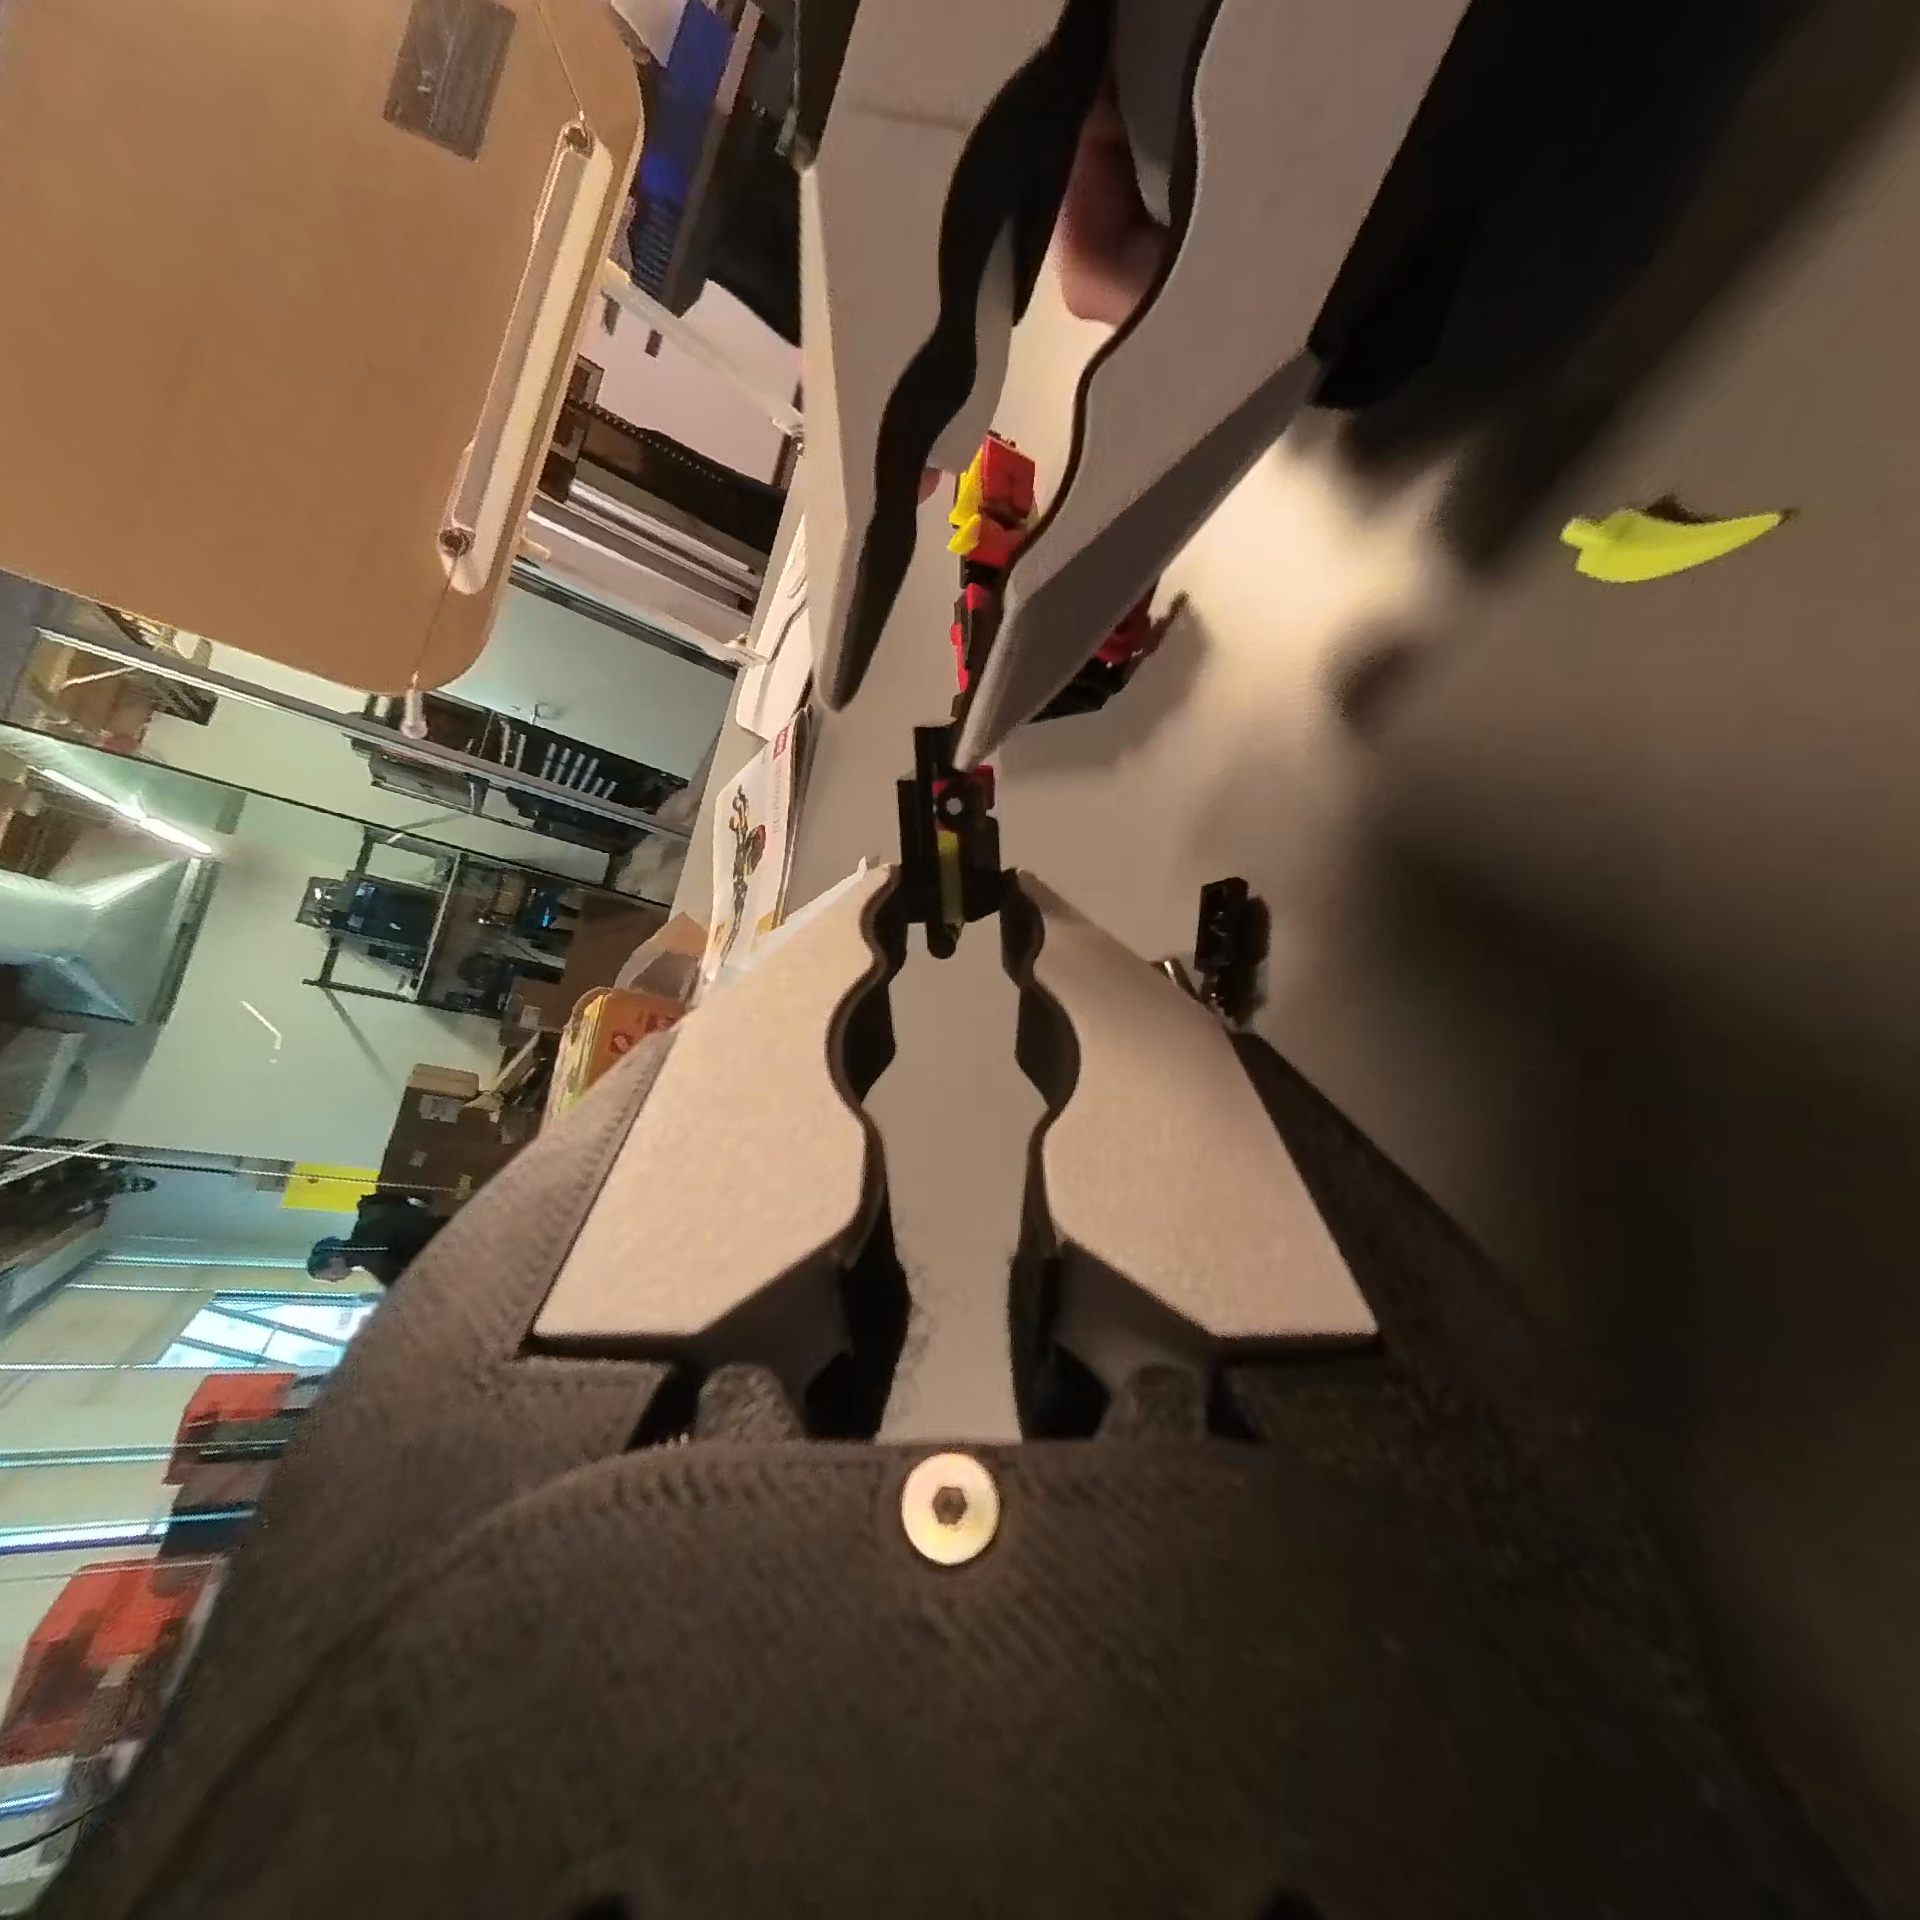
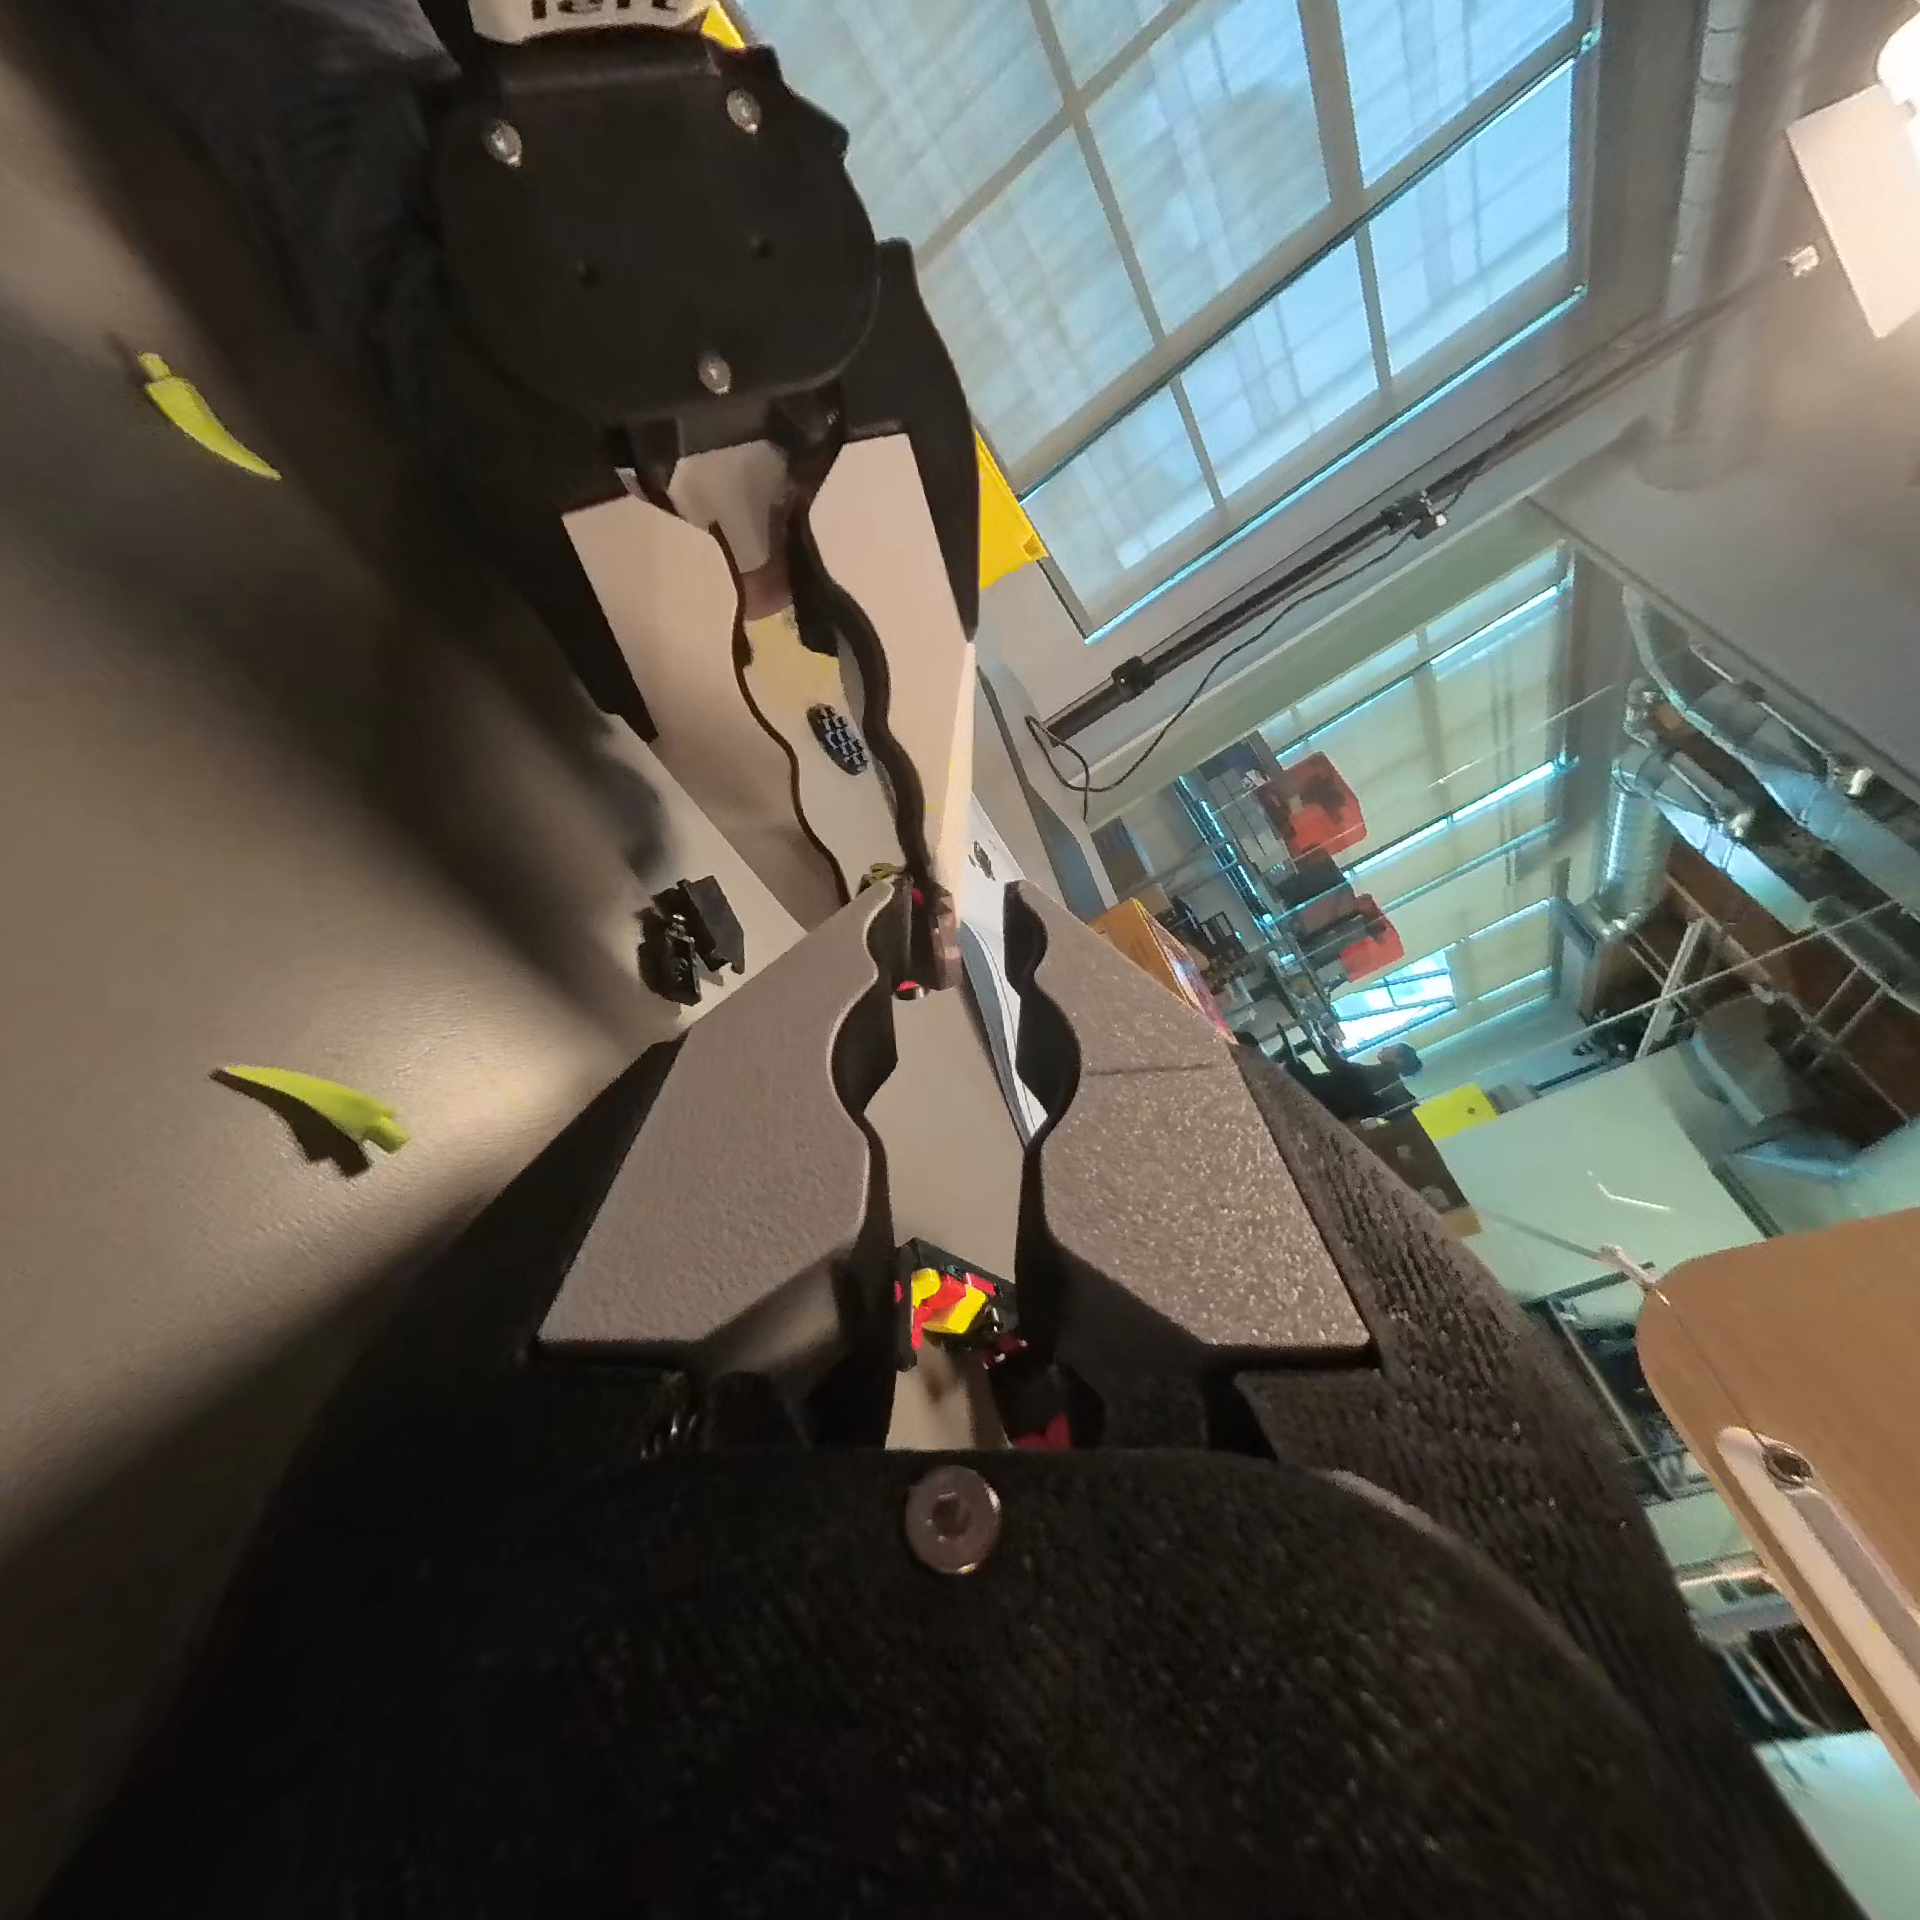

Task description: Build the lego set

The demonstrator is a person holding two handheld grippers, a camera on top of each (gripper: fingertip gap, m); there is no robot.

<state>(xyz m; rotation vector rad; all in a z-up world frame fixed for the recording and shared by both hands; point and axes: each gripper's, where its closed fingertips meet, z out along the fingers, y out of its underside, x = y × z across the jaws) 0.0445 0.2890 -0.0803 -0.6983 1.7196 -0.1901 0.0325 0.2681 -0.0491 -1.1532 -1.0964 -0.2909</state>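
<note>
Fingers of the left gripper [image 1: 948, 904] pinch a small black lego piece [image 1: 948, 847] with a yellow strip and a red bit on top, held up off the counter [image 1: 1351, 665]. Right gripper [image 1: 914, 696] comes in from the far side in the left wrist view, its fingers spread apart; one fingertip [image 1: 971, 743] touches the top of the held piece, the other stands clear beside it. Same meeting shows in the right wrist view: right gripper [image 2: 961, 914] fingers apart, left one of them against the small piece [image 2: 920, 940], left gripper [image 2: 883, 883] opposite with its fingers nearly together.

Red, yellow and black lego build [image 1: 1003, 520] lies on the counter under the right gripper, partly hidden by its fingers; in the right wrist view it peeks out low between the finger bases [image 2: 951, 1314]. Loose black lego part [image 1: 1231, 930] sits on the counter just right of the left gripper. Lime-yellow claw-shaped piece [image 1: 1662, 540] lies well apart on the shaded side of the counter; right wrist view shows two such claws [image 2: 203, 421] [image 2: 317, 1107]. Instruction booklet [image 1: 758, 831] and a yellow box [image 1: 613, 1029] rest at the counter's far edge. Tan board [image 1: 291, 312] hangs in the background.
</note>
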